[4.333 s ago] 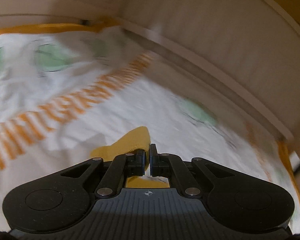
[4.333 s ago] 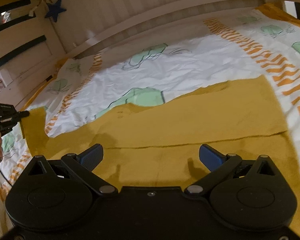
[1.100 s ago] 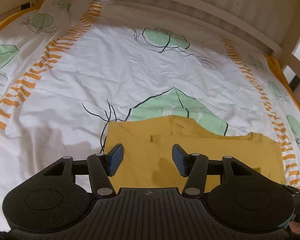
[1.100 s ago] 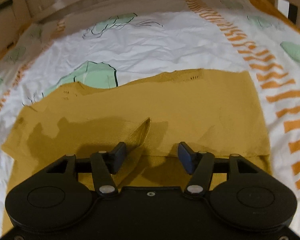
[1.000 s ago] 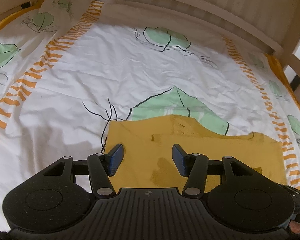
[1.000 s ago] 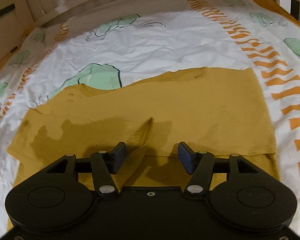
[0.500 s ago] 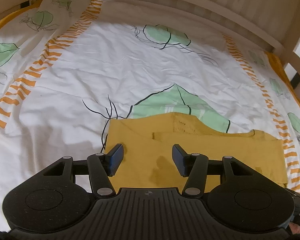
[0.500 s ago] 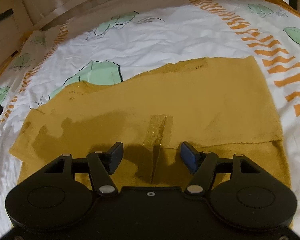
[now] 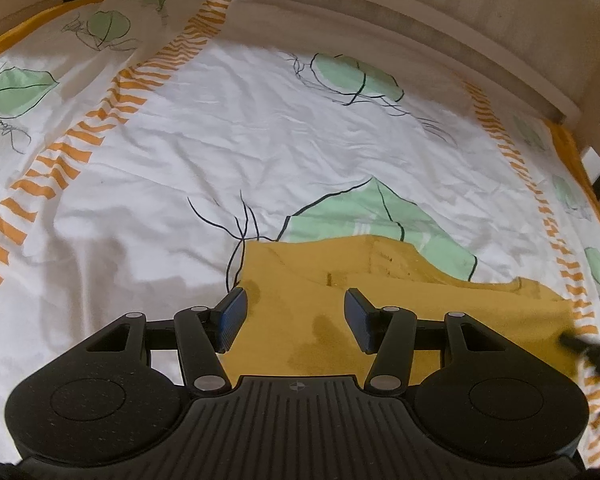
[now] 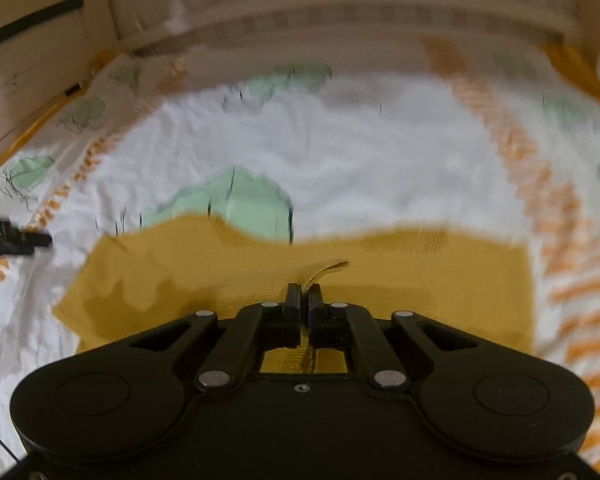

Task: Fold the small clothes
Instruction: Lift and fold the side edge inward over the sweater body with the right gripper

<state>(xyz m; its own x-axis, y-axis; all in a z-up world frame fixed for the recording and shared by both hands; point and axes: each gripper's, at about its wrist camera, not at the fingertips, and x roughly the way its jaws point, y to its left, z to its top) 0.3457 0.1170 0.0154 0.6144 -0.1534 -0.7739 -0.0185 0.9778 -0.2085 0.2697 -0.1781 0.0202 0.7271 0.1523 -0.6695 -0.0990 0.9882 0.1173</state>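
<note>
The bed [image 9: 260,128] fills both views, spread with a white sheet [image 9: 204,160] printed with green leaves and orange striped bands; a pale wooden rail [image 9: 380,20] runs along its far side, ahead of both hand-held grippers.

The garment [image 9: 300,280], a mustard-yellow cloth, lies mostly flat on the sheet, just ahead of and beneath both hand-held grippers. In the left wrist view its left edge sits just beside the left finger, and the cloth stretches away to the right. Darker blotches show on it between the fingers.

The left hand-held gripper [image 9: 296,316] hovers above the garment with its jaws standing wide apart; nothing is pinched between the blue pads.

The right hand-held gripper [image 10: 304,300] has just been closing, and its jaws now pinch a ribbed fold [image 10: 320,270] of the garment, which rises from the cloth into a small ridge between the fingers. This view is blurred. At its left edge a dark tip of the left hand-held gripper shows.
</note>
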